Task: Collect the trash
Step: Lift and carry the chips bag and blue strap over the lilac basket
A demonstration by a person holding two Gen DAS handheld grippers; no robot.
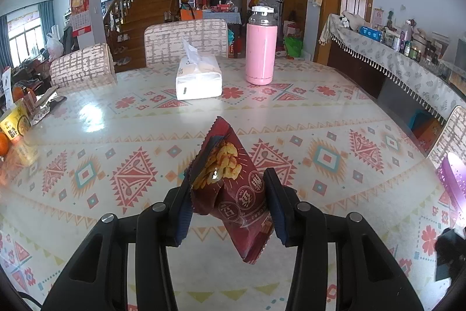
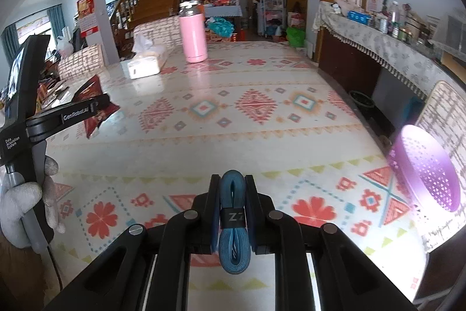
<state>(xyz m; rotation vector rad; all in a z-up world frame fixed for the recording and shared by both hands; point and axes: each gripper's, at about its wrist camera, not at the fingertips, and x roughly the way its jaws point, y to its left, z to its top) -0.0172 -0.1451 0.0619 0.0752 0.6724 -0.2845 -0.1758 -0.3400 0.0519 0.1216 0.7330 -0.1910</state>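
Maroon foil catches the eye first: the snack bag (image 1: 230,188) hangs crumpled in the left gripper (image 1: 228,203), lifted clear of the table (image 1: 320,112), with both jaws pinching its middle and its torn mouth gaping upward. From the right-hand view the same bag (image 2: 96,110) rides well out to the left, the gloved hand (image 2: 26,209) wrapped round the handle below it. Behind, in the middle of the table, sit a tissue box (image 1: 199,77) and, just right of it, a pink flask (image 1: 261,48); neither looks like trash. Further right, the right gripper (image 2: 233,212) has its jaws pressed onto a blue strap (image 2: 234,223), folded and banded in a loop. At the far right edge stands a purple perforated bin (image 2: 425,168), near the table's corner beside a chair.

The risk, I'd say, is the bag: slick foil held only by a crumple could slide out on the way across, and an open mouth tipped over might shed crumbs onto the cloth. Swinging low could also clip the flask.
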